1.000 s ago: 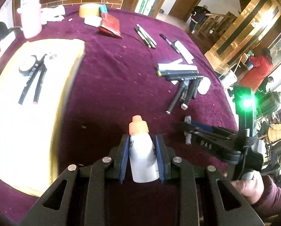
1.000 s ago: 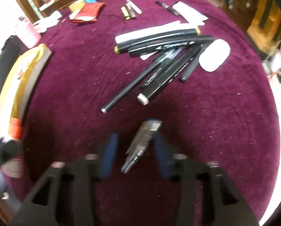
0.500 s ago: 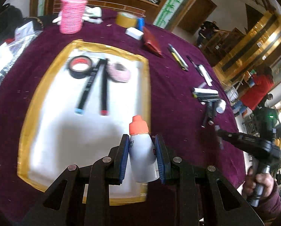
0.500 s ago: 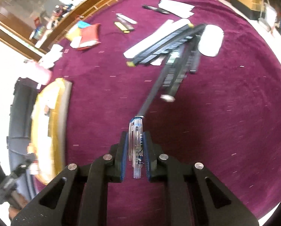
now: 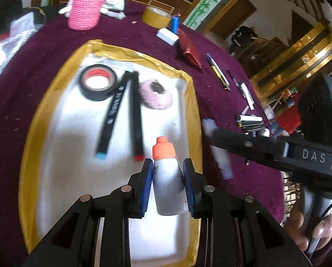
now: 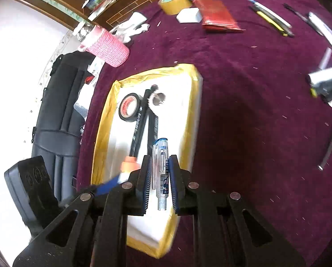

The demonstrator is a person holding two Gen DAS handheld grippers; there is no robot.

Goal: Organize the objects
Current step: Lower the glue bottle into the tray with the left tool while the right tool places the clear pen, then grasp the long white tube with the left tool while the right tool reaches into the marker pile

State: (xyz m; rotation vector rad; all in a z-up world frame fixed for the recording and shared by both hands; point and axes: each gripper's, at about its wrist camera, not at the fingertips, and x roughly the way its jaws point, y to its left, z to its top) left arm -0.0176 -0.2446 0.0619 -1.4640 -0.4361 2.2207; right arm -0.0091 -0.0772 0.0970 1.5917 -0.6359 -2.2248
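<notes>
Two views logged. Left wrist view: left gripper point(image 5: 167, 169), jaws clenched on one small white bottle point(image 5: 168, 189) with an orange cap, printed digits on its shoulder, cap pointing away from the camera. Bottle is held above the near part of the tray point(image 5: 35, 120), a white tray with a yellow-taped rim lying on the purple-covered desk point(image 5: 210, 80). On the tray, counted: one roll of black tape point(image 5: 98, 84), two black markers point(image 5: 124, 113) side by side (one blue end, one red end), one pink fuzzy ring point(image 5: 156, 95). Beyond the tray: one pink knitted cup point(image 5: 85, 4), one roll of yellow tape point(image 5: 156, 17). Right gripper point(image 5: 212, 131) enters from the right edge, blurred; a hand point(image 5: 313, 229) holds its handle.

Right wrist view: right gripper point(image 6: 158, 171), jaws grasping one clear pen point(image 6: 161, 171) with a blue clip end and a printed label, lying lengthwise between the blue pads. Pen is over the near right part of the same tray point(image 6: 192, 115). Black tape point(image 6: 129, 106) and both markers point(image 6: 143, 122) show on it. Left gripper's orange-capped bottle point(image 6: 128, 169) is just left of the jaws, blurred. One red packet point(image 6: 218, 15) lies farther off on the desk point(image 6: 244, 111).
</notes>
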